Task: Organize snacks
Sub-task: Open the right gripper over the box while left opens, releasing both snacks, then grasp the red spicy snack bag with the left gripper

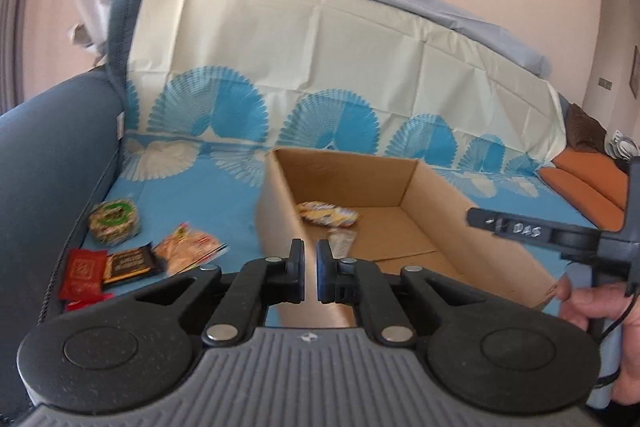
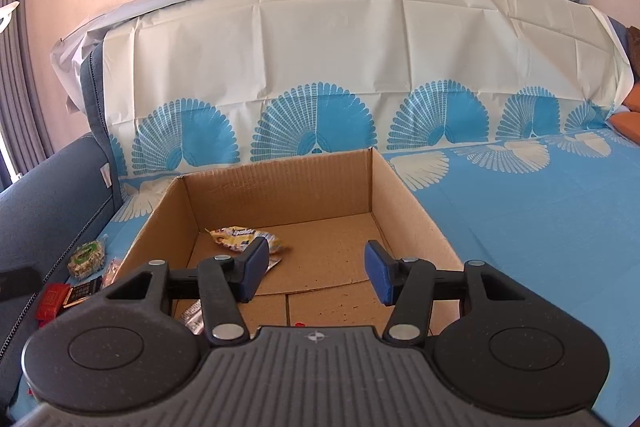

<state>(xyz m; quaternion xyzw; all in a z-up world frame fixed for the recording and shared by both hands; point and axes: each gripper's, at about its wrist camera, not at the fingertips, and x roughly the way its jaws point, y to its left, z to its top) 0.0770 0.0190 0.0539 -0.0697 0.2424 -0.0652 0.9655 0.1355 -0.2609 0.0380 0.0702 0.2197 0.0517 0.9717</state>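
Right wrist view shows the cardboard box point(image 2: 280, 187) on the blue cloth point(image 2: 540, 227), holding a yellow snack packet point(image 2: 236, 237) at its ten o'clock corner and a silvery wrapper point(image 2: 192, 319) near the front edge. Right gripper point(image 2: 316, 273) hangs over the box, jaws spread, nothing between them. Left gripper point(image 1: 310, 269) is pressed together and empty. Judged step: fetching another item. Loose snacks point(image 1: 120, 255) lie at nine o'clock of the box; next the left gripper must open over them.
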